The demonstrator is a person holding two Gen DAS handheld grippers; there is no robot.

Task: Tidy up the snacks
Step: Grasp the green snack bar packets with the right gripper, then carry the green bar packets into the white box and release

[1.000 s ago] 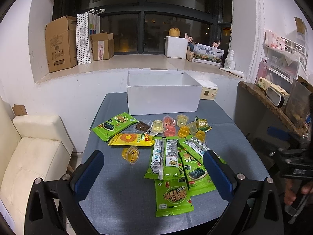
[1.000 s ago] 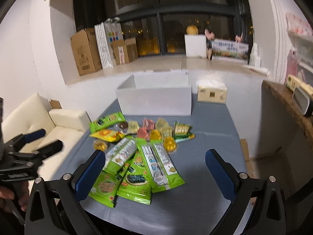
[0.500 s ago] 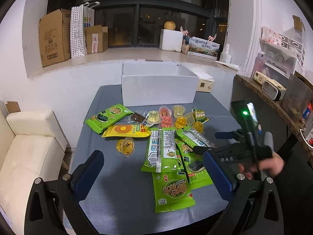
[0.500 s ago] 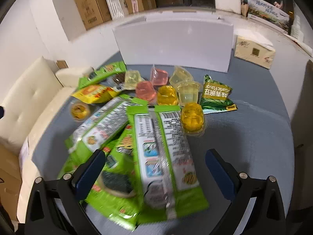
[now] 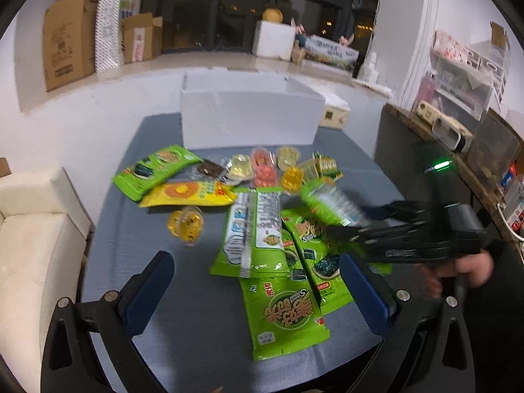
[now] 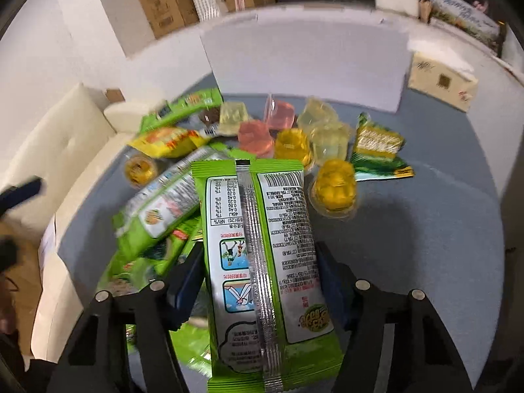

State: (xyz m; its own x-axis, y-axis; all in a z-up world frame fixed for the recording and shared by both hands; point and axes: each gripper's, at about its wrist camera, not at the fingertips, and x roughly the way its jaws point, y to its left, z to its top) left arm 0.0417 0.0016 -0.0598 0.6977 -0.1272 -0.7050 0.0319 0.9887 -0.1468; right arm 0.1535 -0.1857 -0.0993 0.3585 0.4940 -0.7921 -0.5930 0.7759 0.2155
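**Right gripper clamps a green snack packet above the pile**

Left wrist view: the left gripper (image 5: 255,281) fills the lower frame, its jaws wide apart with nothing between them, above the grey desk (image 5: 196,311). Snacks lie spread across the middle. A green packet (image 5: 285,314) at lower centre carries large yellow Chinese characters seen upside down; the small Latin word beside them is too blurred to read surely. A yellow packet (image 5: 188,193) lies left of centre, with a yellow jelly cup (image 5: 185,224) just below it. The white box (image 5: 249,118) stands at upper centre behind the snacks; its inside cannot be seen from here. At right of the frame the right gripper (image 5: 357,226) reaches in, holding a motion-blurred green packet.

Right wrist view: the right gripper's jaws are closed on the held green packet (image 6: 258,262), back side up, in the lower centre. Its silver seam runs lengthwise; a barcode, a nutrition table with "NRV%" and small printed text show upside down. Jelly cups (image 6: 294,134) in clear, pink and yellow sit at centre, and a small green pouch (image 6: 378,150) lies to their right.
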